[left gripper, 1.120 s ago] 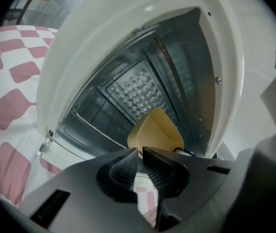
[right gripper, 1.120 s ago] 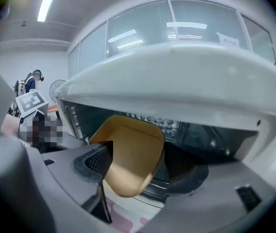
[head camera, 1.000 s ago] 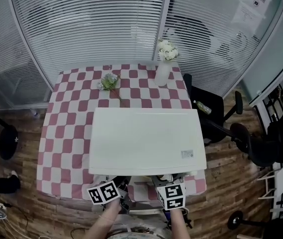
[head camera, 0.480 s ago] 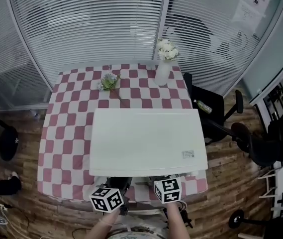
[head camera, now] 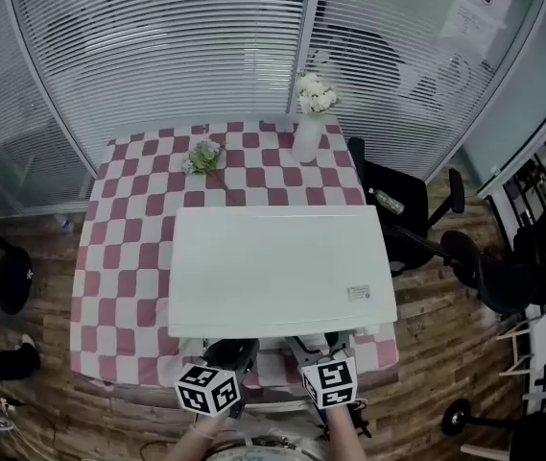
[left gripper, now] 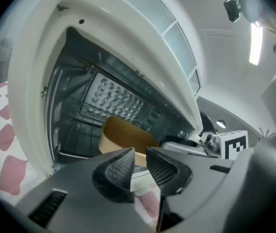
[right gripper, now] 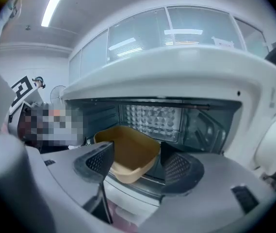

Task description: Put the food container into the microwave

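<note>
1. The head view shows only the microwave's (head camera: 282,272) white top, at the 6 o'clock edge of the table (head camera: 129,219). The cavity is hidden there.
2. Both gripper views look into the open cavity, where the container (right gripper: 128,152) sits on the floor just behind the front lip.
3. In the right gripper view it lies skewed, one rounded corner pointing out toward 6 o'clock. Its long axis cannot be told.
4. It is tan, open-topped and rounded-rectangular, with a thin rim.
5. The left gripper (left gripper: 138,166) has its jaws narrow, with nothing between them. The right gripper (right gripper: 135,164) has its jaws wide, framing the container without touching it.
</note>
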`<state>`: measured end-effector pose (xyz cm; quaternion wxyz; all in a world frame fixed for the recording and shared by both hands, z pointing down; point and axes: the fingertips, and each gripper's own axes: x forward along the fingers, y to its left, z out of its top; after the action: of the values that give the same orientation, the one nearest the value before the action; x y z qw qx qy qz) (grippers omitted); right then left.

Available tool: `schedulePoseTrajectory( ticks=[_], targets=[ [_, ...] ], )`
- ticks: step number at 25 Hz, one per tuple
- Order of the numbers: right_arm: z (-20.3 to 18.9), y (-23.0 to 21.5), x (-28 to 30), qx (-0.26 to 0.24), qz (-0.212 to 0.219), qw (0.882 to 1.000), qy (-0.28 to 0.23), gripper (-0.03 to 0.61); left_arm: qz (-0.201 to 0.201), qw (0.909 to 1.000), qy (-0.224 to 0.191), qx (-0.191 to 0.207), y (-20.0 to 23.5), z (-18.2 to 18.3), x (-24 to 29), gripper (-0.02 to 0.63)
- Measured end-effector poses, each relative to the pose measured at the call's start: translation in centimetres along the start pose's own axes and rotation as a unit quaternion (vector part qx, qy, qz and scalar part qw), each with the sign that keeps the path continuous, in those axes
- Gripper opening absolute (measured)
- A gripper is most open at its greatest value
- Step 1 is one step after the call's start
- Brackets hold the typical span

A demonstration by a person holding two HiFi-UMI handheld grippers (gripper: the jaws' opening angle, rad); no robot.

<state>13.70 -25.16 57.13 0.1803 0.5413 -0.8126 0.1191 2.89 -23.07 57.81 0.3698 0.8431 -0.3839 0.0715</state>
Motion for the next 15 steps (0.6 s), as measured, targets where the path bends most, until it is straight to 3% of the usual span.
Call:
schedulePoseTrajectory(
  ticks=[6,9,15],
  targets=[
    [0.1,1.7,-2.0,-0.029,0.034,0.999,0.01,0.133,-0.015,0.9982,0.018,0.056,-1.6,-0.1,-0.5,0.026],
    [-0.1,2.6,-2.8,-0.032,0.046,0.998,-0.002,0.015,-0.024,0.9965,0.024,0.076,-2.4,-0.3,-0.7,0.017],
    [1.4,5.2,-4.5,-0.03,0.075,0.996,-0.021,-0.006,-0.042,0.9927,0.023,0.11,-4.7,-0.1,-1.2,0.012]
  ],
)
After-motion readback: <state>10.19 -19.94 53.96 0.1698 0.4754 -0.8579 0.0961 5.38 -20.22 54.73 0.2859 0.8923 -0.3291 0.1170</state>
